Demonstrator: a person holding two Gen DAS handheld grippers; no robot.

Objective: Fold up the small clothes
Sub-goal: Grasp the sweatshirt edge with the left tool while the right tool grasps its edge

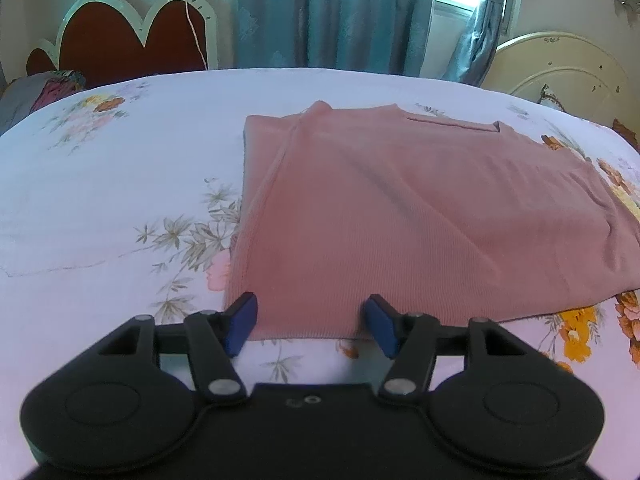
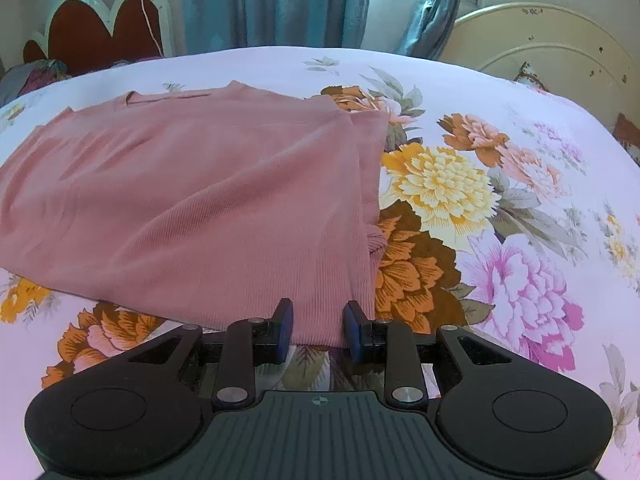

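We see a pink ribbed top (image 1: 400, 208) lying flat on a floral bedsheet (image 1: 100, 200), its sides folded inward and its neckline toward the teal curtains (image 1: 332, 12). The left hand-held gripper (image 1: 310, 322) stands at the near left hem with its 2 blue pads (image 1: 242, 322) apart and the hem edge between them. The right hand-held gripper (image 2: 318, 330) straddles the near right hem corner, pads narrowly apart; we cannot tell whether they pinch the cloth.
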